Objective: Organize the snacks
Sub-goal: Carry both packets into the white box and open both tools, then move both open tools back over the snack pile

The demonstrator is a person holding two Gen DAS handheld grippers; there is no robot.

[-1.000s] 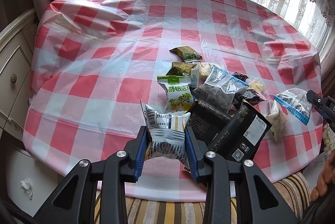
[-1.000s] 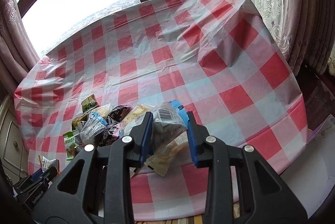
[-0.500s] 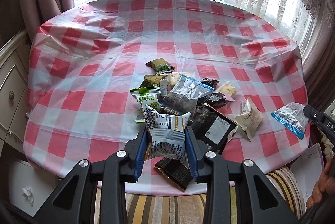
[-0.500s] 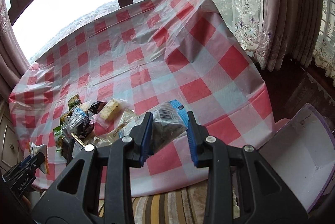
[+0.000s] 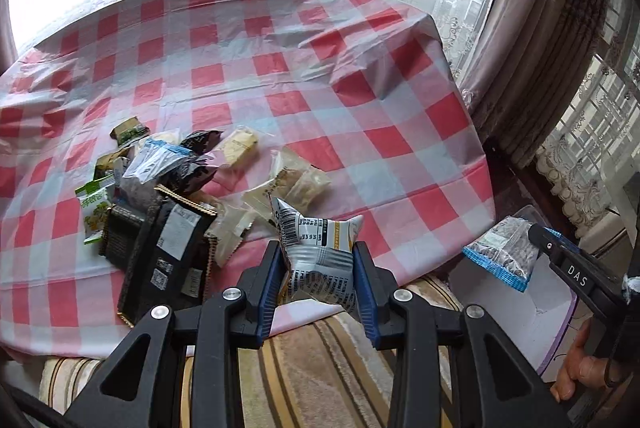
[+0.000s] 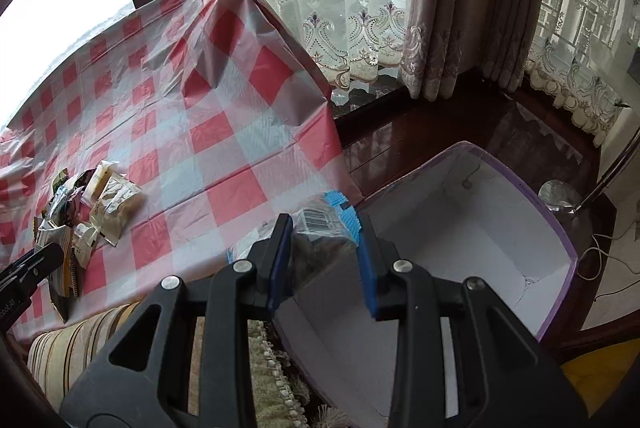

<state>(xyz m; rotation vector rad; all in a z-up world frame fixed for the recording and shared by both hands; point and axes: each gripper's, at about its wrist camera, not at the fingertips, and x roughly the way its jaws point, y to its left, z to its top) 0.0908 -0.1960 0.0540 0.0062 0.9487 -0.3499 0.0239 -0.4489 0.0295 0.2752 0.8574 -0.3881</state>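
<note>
My left gripper (image 5: 318, 264) is shut on a silver-and-yellow snack packet (image 5: 318, 248) with a barcode, held above the table's near edge. My right gripper (image 6: 322, 244) is shut on a clear packet with a blue edge (image 6: 326, 218), dark bits inside; it hangs over the near rim of an open white box with purple trim (image 6: 460, 228) on the floor. That right gripper (image 5: 532, 236) and its packet (image 5: 504, 252) also show at the right of the left wrist view. A pile of snack packets (image 5: 160, 184) lies on the red-checked tablecloth (image 5: 280, 76).
Two pale packets (image 5: 296, 180) lie apart from the pile. A striped cushion (image 5: 312, 368) sits below the table's edge. Curtains (image 6: 460, 8) and a dark wooden ledge (image 6: 420, 124) stand behind the box. A person's hand (image 5: 580, 368) shows at lower right.
Both grippers have swung right with their packets. The left one has come off the pile to the table's near edge; the right one has left the table and come over the box.
</note>
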